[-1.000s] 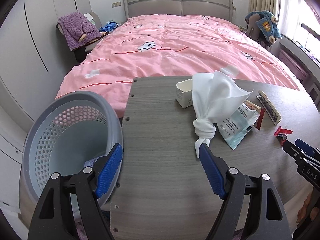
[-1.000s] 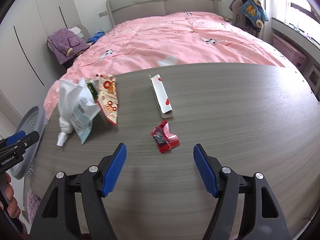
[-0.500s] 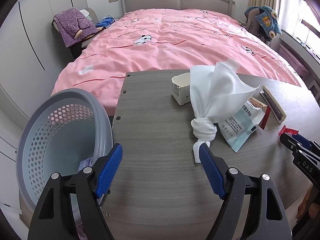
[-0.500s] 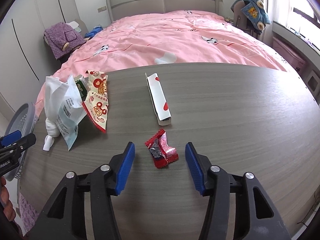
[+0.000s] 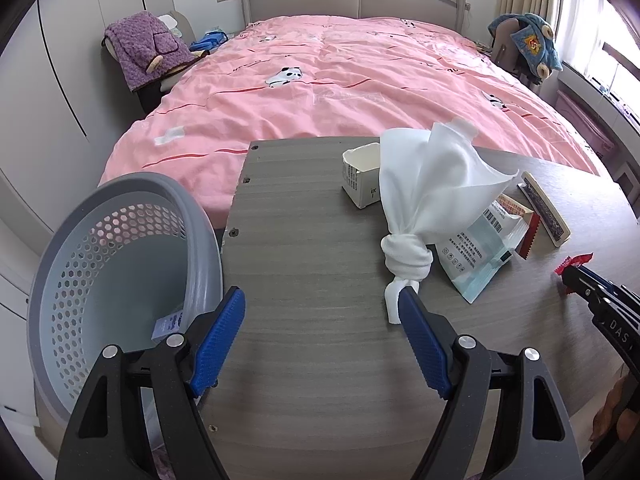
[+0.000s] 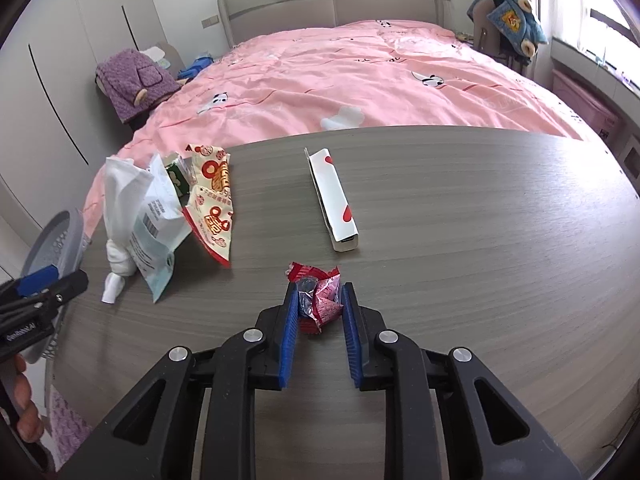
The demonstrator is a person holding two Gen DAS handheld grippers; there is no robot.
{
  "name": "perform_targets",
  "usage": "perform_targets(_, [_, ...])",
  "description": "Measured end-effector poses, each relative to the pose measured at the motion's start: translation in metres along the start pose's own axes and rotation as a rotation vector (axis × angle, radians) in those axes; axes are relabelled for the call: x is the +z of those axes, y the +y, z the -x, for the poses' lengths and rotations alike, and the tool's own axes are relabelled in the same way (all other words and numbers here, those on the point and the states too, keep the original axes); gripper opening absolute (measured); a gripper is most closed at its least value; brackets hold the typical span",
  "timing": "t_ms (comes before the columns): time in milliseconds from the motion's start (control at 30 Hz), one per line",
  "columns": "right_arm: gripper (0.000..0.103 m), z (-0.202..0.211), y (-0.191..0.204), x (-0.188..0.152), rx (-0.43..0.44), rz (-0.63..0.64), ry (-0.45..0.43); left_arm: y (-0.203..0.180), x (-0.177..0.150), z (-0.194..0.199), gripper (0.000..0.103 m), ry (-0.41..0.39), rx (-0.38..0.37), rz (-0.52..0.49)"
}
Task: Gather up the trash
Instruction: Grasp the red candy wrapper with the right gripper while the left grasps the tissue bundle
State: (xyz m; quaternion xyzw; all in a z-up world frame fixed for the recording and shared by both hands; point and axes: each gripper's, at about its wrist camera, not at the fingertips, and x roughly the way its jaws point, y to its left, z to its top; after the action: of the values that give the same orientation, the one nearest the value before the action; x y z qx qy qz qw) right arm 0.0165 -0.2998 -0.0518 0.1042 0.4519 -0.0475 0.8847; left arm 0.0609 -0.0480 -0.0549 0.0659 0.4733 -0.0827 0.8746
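- Only the right view shows the right tongs point(image 6: 319, 300) clenched on the red wrapper point(image 6: 318, 294).
- Left tongs point(image 5: 322, 320) gape; basket point(image 5: 80, 264) at nine o'clock.

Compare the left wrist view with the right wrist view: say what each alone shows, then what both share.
Left wrist only: the inside of the grey basket and the small white box.
Right wrist only: the right gripper closed on the red candy wrapper.
Both: the knotted white cloth, the table, the pink bed.

Red candy wrapper point(image 6: 318, 295), grey perforated basket point(image 5: 120, 256), pink (panda-print) bedspread point(image 5: 340, 80).
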Motion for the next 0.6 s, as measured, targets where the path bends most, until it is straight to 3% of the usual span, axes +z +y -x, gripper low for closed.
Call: perform_targets(600, [0.022,0.007,-0.005,-0.002,0.058,-0.046,-0.01,-0.025,0.013,-0.03,0.075,0.032,-0.085,-0.032])
